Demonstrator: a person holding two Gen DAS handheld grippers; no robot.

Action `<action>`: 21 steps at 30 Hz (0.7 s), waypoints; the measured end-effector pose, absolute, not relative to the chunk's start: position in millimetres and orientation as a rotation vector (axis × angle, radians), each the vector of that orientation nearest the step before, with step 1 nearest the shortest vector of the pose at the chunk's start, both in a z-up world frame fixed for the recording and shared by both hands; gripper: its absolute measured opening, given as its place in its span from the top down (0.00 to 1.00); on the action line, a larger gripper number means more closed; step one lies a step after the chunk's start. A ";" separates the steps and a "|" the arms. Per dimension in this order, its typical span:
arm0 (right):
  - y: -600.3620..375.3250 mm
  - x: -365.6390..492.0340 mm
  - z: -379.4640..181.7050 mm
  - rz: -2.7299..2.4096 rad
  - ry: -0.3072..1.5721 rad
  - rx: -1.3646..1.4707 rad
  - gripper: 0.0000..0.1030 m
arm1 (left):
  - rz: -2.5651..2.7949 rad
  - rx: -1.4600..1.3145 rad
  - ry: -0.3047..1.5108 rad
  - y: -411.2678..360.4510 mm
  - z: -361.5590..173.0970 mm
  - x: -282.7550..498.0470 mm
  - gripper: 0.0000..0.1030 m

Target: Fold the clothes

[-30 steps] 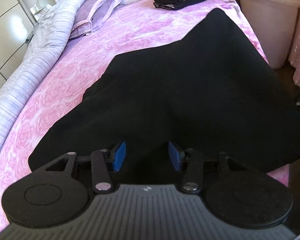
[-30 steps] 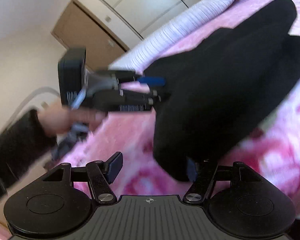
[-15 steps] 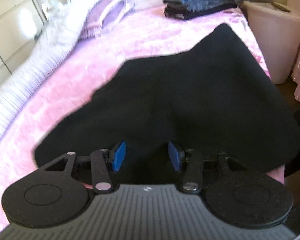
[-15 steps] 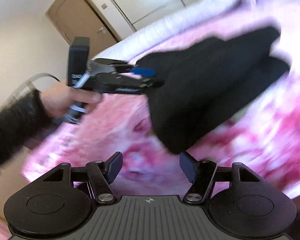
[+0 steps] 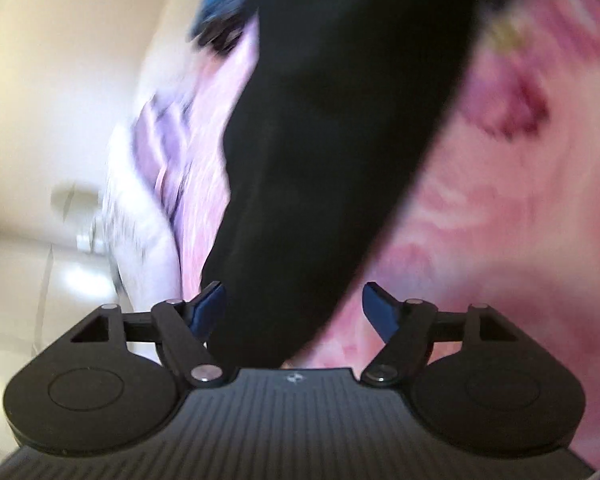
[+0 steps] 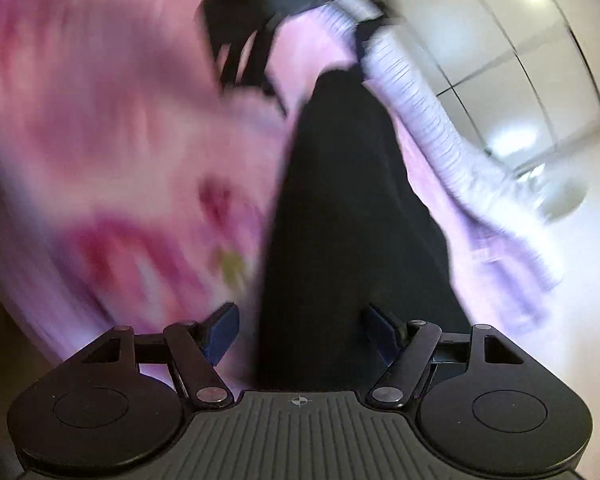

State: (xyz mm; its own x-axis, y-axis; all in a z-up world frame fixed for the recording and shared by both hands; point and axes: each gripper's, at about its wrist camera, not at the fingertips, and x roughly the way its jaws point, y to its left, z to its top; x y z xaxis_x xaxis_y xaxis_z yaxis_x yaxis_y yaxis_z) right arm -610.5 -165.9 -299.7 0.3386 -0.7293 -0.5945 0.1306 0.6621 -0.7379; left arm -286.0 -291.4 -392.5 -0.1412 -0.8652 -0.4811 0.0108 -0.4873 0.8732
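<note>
A black garment (image 5: 332,152) is being seen as a long dark band lying on pink bedding (image 5: 500,208); its details are being lost to blur. A narrow end is being shown between blue pads.

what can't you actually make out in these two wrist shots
- Left wrist view: motion blur smears the folded pile, so its items cannot be counted.
- Left wrist view: the black garment runs off the top edge; its shape is unclear.
- Right wrist view: blur hides the dark object above the pink bedspread.
</note>
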 end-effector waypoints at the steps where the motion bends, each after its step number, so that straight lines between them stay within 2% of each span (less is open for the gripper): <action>1: -169.7 -616.5 -299.7 -0.625 1.079 -0.655 0.46 | -1.701 1.480 -1.041 -295.5 -399.1 -287.9 0.29; 2: -175.4 -622.6 -296.6 -0.614 1.060 -0.619 0.48 | -1.698 1.479 -1.082 -299.4 -403.0 -289.2 0.29; 4: -183.7 -638.8 -289.5 -0.593 1.019 -0.582 0.60 | -1.688 1.479 -1.151 -307.2 -409.4 -292.3 0.29; 6: -188.1 -656.4 -282.6 -0.596 1.001 -0.591 0.63 | -1.670 1.486 -1.169 -313.9 -410.1 -298.0 0.28; 7: -190.8 -668.6 -277.7 -0.606 0.995 -0.597 0.63 | -1.659 1.492 -1.176 -314.3 -410.6 -302.0 0.32; 8: -195.1 -682.5 -272.5 -0.627 1.000 -0.594 0.63 | -1.652 1.496 -1.179 -313.0 -411.5 -307.3 0.42; 9: -199.4 -696.0 -269.0 -0.654 1.007 -0.592 0.64 | -1.649 1.497 -1.175 -308.9 -412.3 -315.3 0.46; 10: -204.0 -709.3 -267.7 -0.680 1.016 -0.591 0.64 | -1.647 1.494 -1.165 -301.2 -412.5 -324.8 0.54; 11: -207.2 -718.5 -269.8 -0.693 1.023 -0.595 0.64 | -1.645 1.491 -1.154 -293.6 -412.6 -334.3 0.61; 14: -211.0 -739.0 -291.3 -0.716 1.036 -0.644 0.62 | -1.614 1.508 -1.053 -271.9 -412.2 -362.2 0.68; 18: -199.5 -742.8 -327.2 -0.794 1.034 -0.733 0.50 | -1.565 1.492 -0.873 -248.6 -409.9 -385.8 0.69; 21: -188.5 -742.2 -334.3 -0.838 0.990 -0.756 0.47 | -1.530 1.487 -0.822 -242.5 -412.7 -392.4 0.69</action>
State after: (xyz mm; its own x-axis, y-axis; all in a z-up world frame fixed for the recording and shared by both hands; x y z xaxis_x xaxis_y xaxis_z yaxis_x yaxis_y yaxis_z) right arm -742.2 -188.5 -334.3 0.3059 -0.8658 -0.3960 0.2477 0.4740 -0.8450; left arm -392.4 -242.5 -412.7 0.0441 -0.8922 -0.4494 0.1179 -0.4421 0.8892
